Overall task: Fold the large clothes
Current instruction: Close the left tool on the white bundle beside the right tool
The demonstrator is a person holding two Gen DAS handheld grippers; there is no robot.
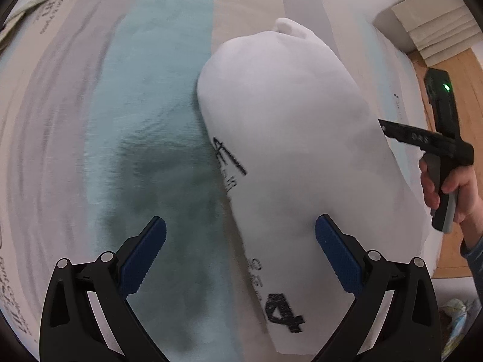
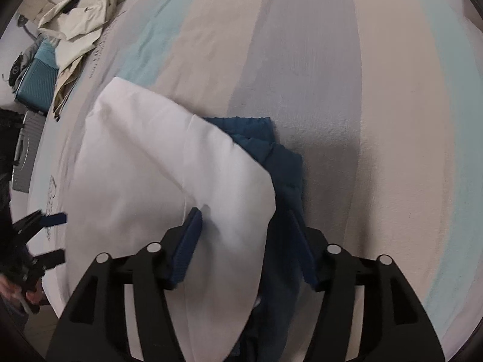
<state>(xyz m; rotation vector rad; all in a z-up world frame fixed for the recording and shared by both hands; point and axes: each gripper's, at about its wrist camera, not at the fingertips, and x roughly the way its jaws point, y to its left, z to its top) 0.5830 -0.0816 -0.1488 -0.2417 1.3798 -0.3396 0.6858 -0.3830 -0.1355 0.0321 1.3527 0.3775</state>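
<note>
Two claws work over a striped bedsheet (image 2: 317, 60) of teal, beige and grey bands, where a white cotton garment with black printed lettering (image 1: 289, 138) lies bunched in a soft, rounded mound. In the right wrist view it overlaps a dark blue ribbed-knit garment (image 2: 286, 163) beneath it, whose elastic-looking hem pokes out past the white edge.

The left claw (image 1: 240, 255) hovers with its blue textured pads spread wide, holding nothing, above the lettered edge of the white cloth. The right claw (image 2: 244, 247) has its pads parted with white and blue fabric lying between them; whether the pads actually pinch the cloth I cannot tell.

The main risk, as I judge it, is the right claw taking both layers at once, since white and blue lie stacked between its pads; lifting would then drag the blue piece along and spoil the fold. The white fabric looks thin and limp, so a single-point grip could let it sag and crease unevenly. A cream jacket (image 2: 78, 27) lies crumpled at the bed's far corner, well apart.
</note>
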